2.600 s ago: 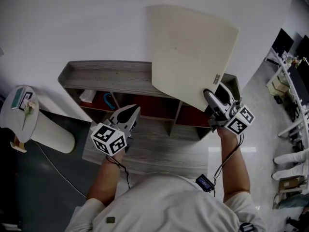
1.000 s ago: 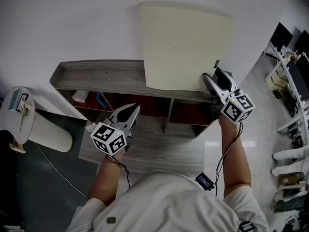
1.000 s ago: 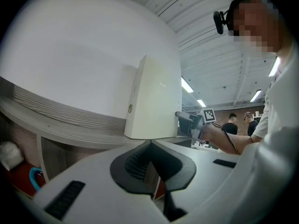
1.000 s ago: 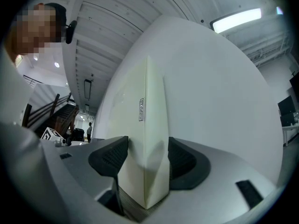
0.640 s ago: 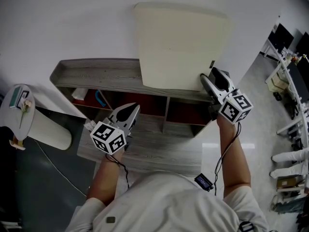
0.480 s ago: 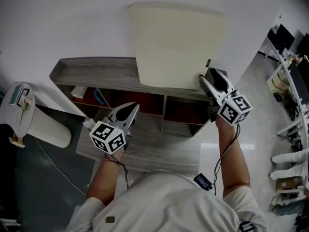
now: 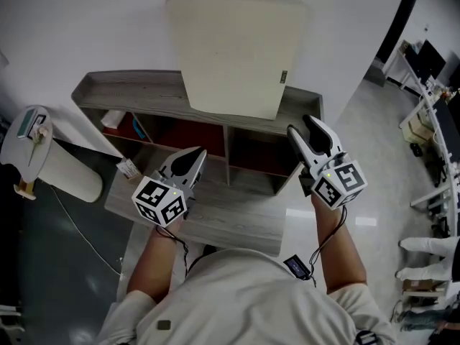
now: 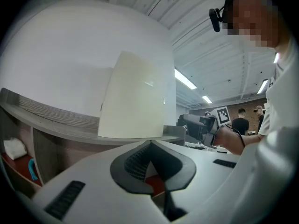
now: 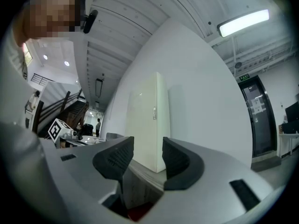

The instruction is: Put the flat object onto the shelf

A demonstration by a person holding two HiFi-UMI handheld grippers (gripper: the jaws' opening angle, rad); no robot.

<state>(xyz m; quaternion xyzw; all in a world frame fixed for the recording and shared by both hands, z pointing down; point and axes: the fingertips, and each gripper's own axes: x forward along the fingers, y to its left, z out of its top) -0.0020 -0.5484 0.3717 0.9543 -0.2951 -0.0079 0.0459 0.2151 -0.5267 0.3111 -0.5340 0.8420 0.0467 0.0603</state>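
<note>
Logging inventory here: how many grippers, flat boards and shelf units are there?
Grippers: 2 (left gripper shut; right gripper empty, jaws closing)
Flat boards: 1
Shelf units: 1
Total: 4

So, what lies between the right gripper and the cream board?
Only a bare strip of shelf top, as the head view shows. The right gripper is clear of the board, its jaws closing on nothing.

One flat board (image 7: 233,52), one shelf (image 7: 136,100), one side table (image 7: 68,178)
</note>
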